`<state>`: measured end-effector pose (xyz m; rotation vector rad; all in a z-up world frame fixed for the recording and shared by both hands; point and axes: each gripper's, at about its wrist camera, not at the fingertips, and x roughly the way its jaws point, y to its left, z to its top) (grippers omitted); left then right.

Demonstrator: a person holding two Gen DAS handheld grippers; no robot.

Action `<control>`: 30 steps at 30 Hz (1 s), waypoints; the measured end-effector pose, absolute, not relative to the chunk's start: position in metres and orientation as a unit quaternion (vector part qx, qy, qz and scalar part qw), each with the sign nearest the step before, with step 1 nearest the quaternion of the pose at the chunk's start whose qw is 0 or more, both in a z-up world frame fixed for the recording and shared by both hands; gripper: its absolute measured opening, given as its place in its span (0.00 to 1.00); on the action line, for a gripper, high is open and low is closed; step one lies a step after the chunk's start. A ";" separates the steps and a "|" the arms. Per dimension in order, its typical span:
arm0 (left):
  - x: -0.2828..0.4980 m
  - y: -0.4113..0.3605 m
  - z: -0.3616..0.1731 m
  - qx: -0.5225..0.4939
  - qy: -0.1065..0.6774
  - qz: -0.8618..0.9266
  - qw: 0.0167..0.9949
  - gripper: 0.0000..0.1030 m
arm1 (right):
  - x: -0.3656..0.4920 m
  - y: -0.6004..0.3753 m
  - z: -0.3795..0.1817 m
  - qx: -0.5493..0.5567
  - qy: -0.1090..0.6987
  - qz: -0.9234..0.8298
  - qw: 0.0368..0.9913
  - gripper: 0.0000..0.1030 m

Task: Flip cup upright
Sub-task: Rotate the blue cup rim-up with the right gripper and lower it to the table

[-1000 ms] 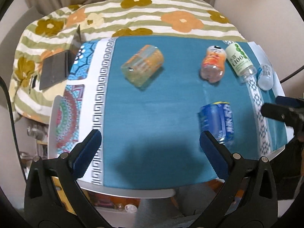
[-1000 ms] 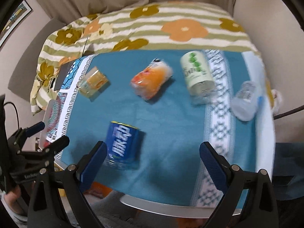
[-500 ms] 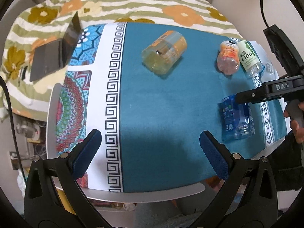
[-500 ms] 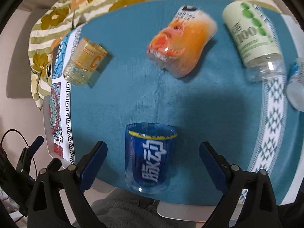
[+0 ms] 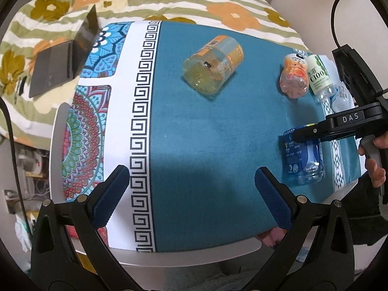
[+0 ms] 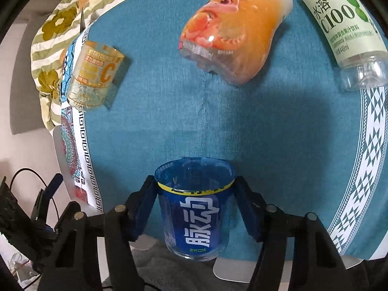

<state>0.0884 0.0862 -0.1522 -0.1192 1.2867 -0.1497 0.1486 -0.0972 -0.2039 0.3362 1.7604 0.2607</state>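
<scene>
Right gripper [image 6: 195, 208] jaws clasp the blue cup [image 6: 195, 214] lying sideways; only the left wrist view shows the left gripper [image 5: 189, 191], jaws spread, holding nothing.

In the left wrist view the right gripper [image 5: 306, 131] crosses the upper part of the blue cup [image 5: 303, 160], hiding its rim, and the gripper's body runs off the right edge; the fine print on the cup's label is too small to read. The small clear bottle [image 5: 340, 99] beyond the green-labelled bottle [image 5: 319, 76] is mostly covered by that gripper, so little more than a transparent patch shows. In the right wrist view, whether the pads [image 6: 143, 206] actually press the cup [image 6: 196, 213] is hard to say, and the orange bottle [image 6: 232, 31] and green-labelled bottle [image 6: 339, 19] are both cut off at the top edge.
</scene>
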 end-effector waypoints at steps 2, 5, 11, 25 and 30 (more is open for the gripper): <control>0.088 0.085 -0.152 -0.056 0.600 -0.071 0.795 1.00 | 0.148 -0.098 -0.203 0.149 0.763 0.114 0.618 0.57; 0.087 0.083 -0.149 -0.055 0.599 -0.071 0.796 1.00 | 0.147 -0.100 -0.198 0.159 0.755 0.117 0.625 0.57; 0.084 0.088 -0.136 -0.069 0.578 -0.069 0.810 1.00 | 0.135 -0.112 -0.143 0.177 0.656 0.096 0.727 0.56; 0.074 0.096 -0.143 -0.049 0.575 -0.064 0.814 1.00 | 0.091 -0.089 -0.151 0.156 0.387 -0.051 0.907 0.56; 0.069 0.097 -0.152 -0.045 0.582 -0.066 0.809 1.00 | 0.077 -0.079 -0.151 0.124 0.361 -0.054 0.923 0.57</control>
